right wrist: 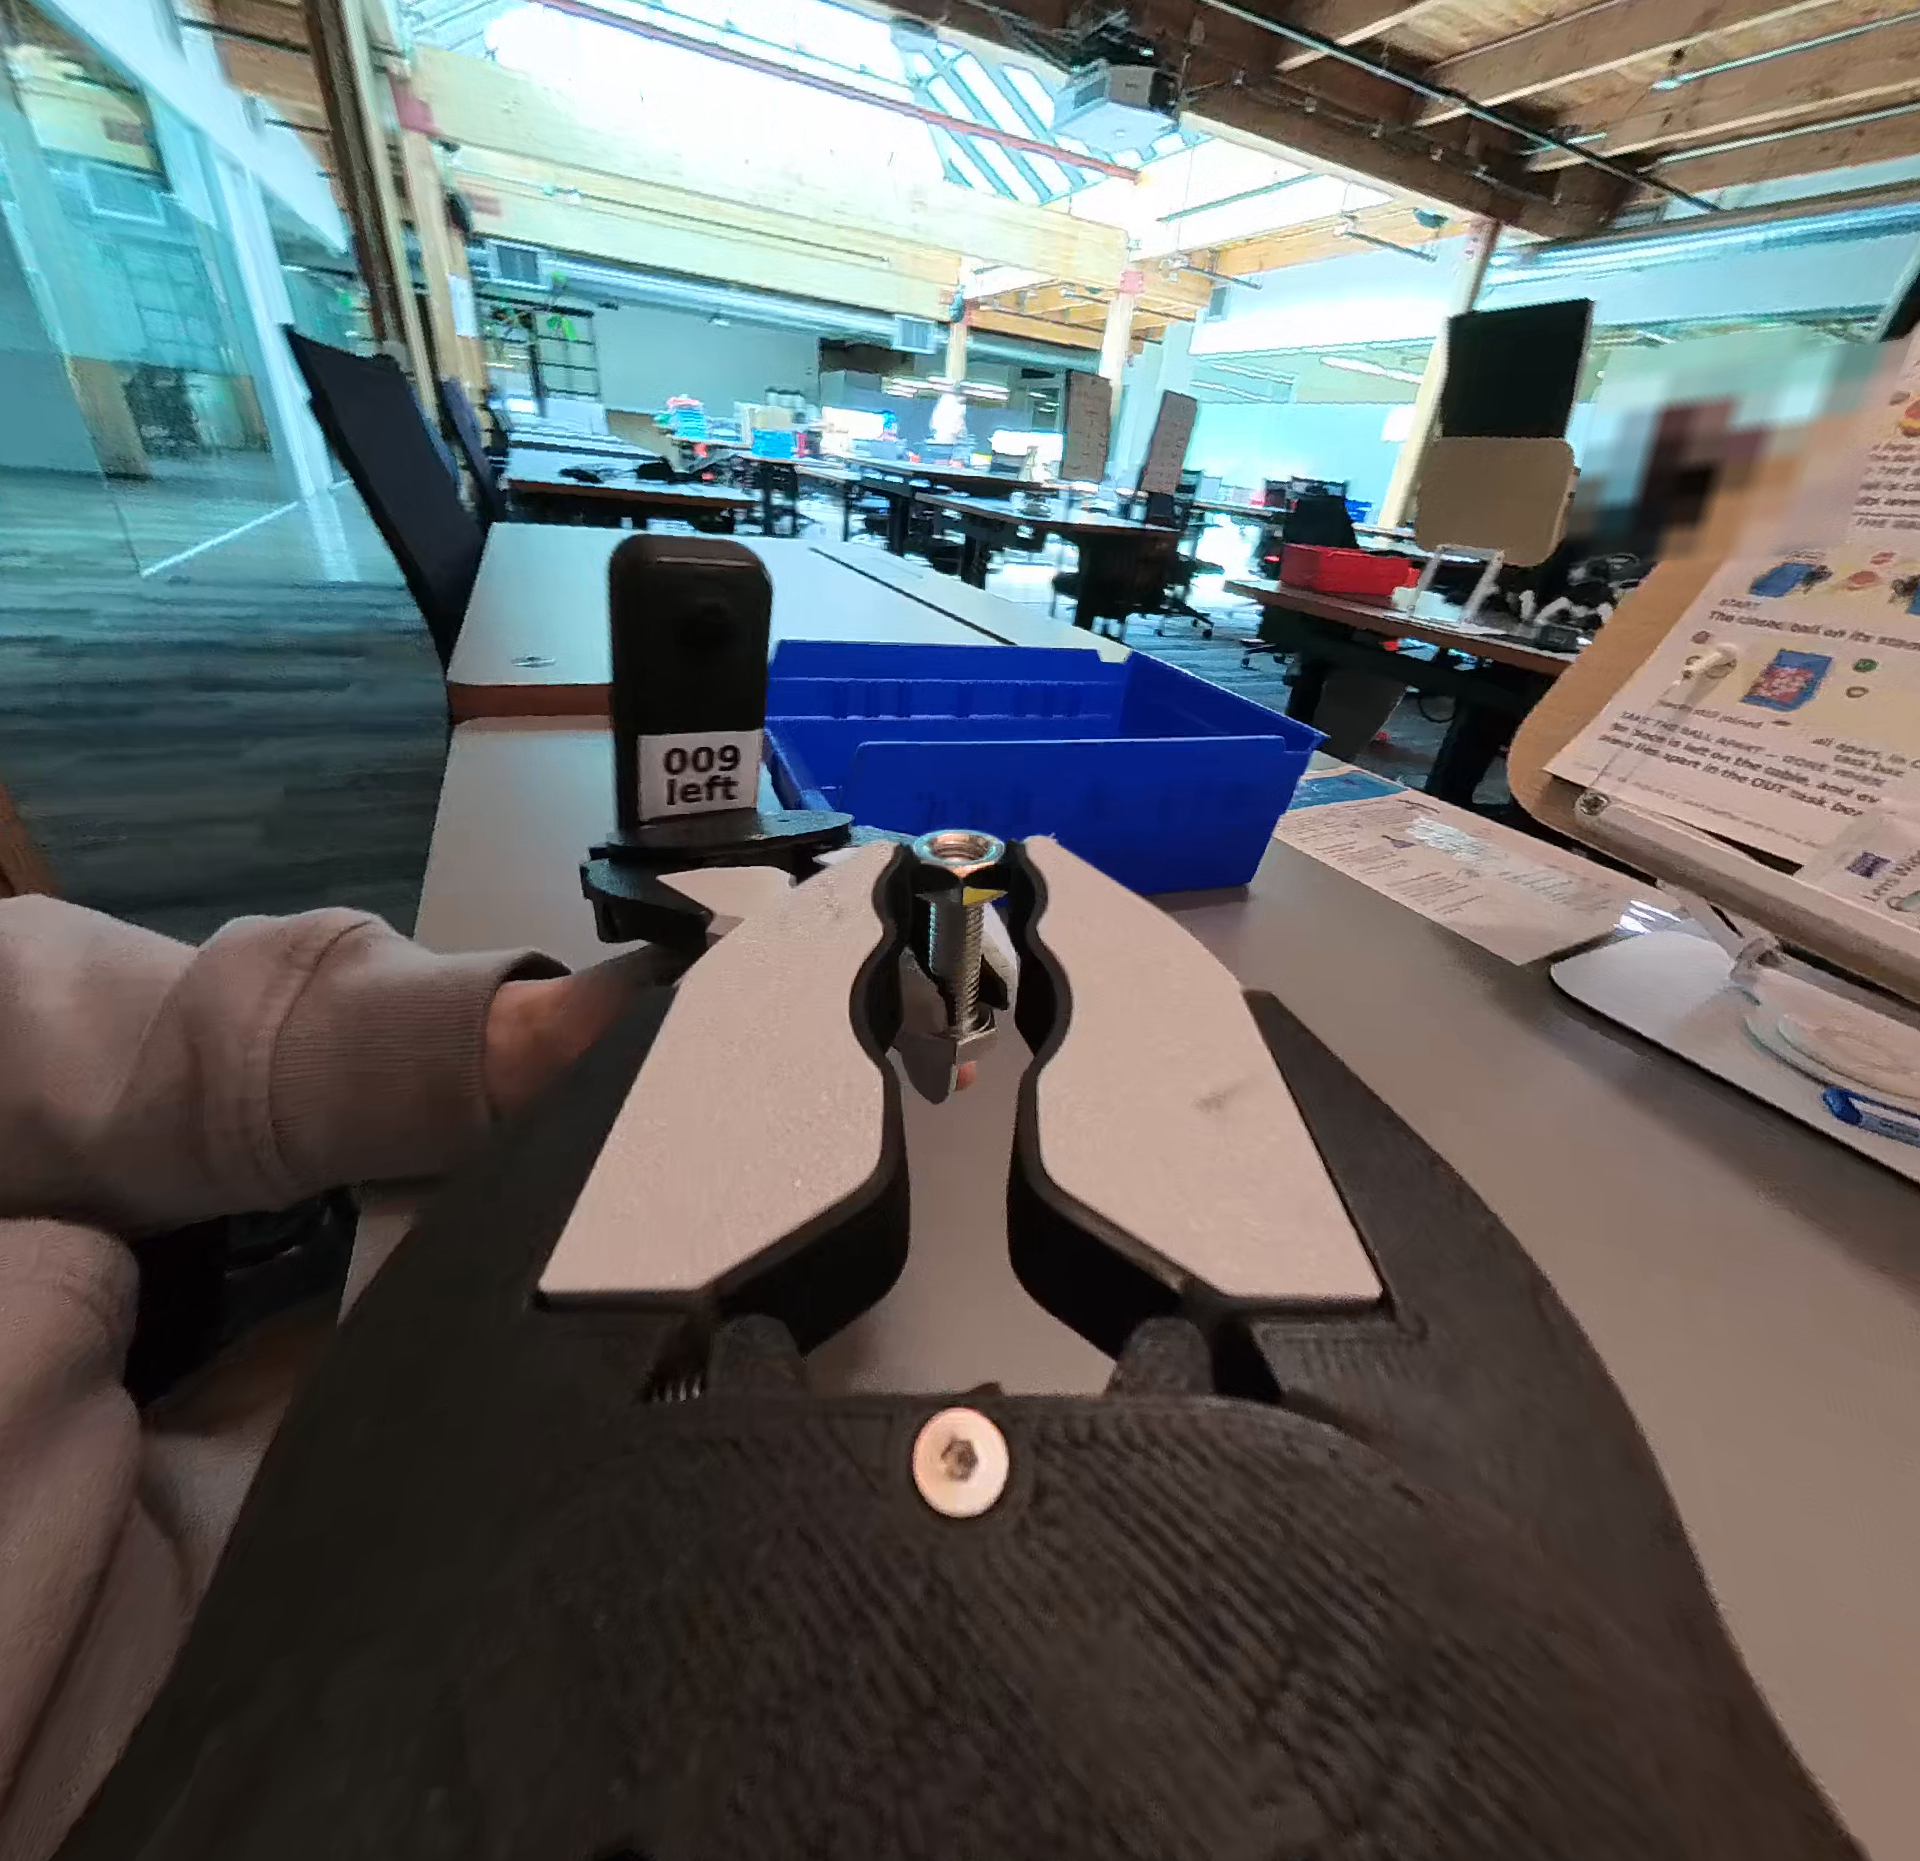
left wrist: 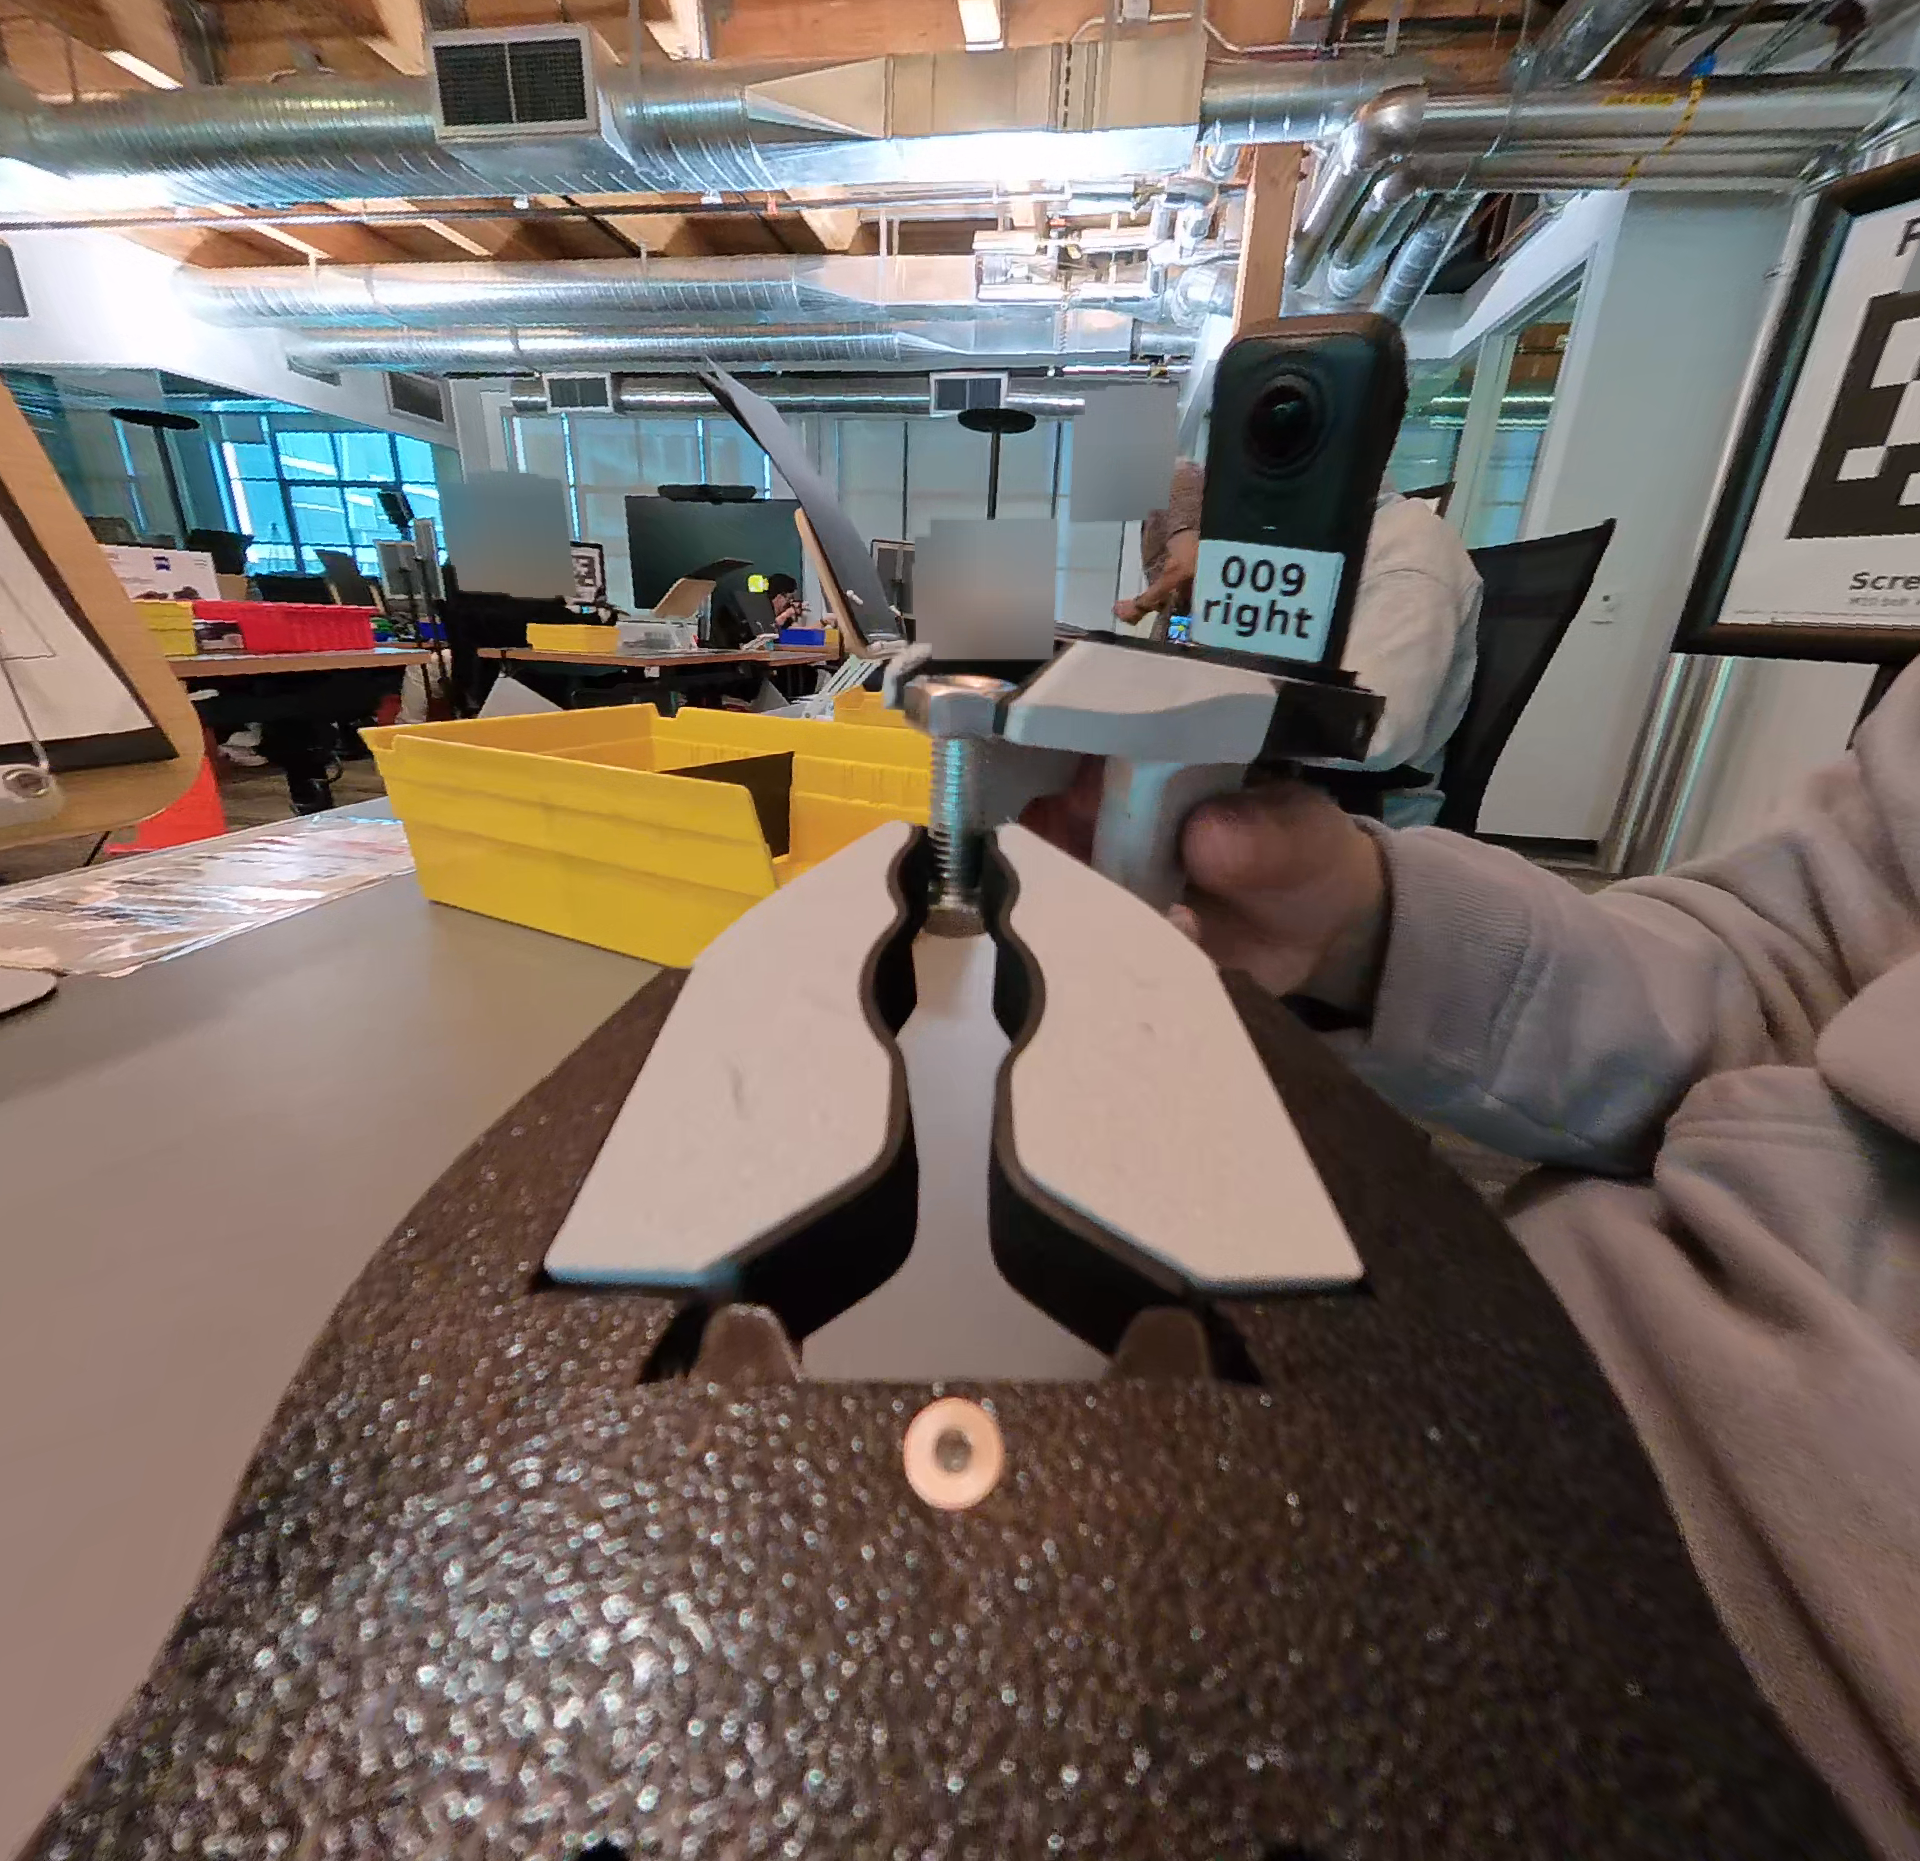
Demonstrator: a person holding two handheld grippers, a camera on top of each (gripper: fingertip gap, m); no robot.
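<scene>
A silver bolt [left wrist: 954,824] stands upright above the grey table [left wrist: 260,1032]. My left gripper [left wrist: 951,881] is shut on the lower part of its threaded shaft. A hex nut [left wrist: 948,697] sits at the bolt's top end. My right gripper [left wrist: 961,705] comes in from the right and is shut on that nut. In the right wrist view the nut [right wrist: 956,853] sits between my right gripper's [right wrist: 956,866] fingertips, with its hole facing up. The bolt [right wrist: 964,954] runs down from it to my left gripper [right wrist: 940,1042], which holds it from the left.
A yellow bin [left wrist: 582,824] stands on the table behind the left gripper. A blue bin [right wrist: 1039,772] stands behind the right gripper. Printed sheets [right wrist: 1455,876] and a board on a stand [right wrist: 1714,731] are at the right. A hand [left wrist: 1278,876] holds the right gripper. My two grippers' fingertips are within a few centimetres of each other.
</scene>
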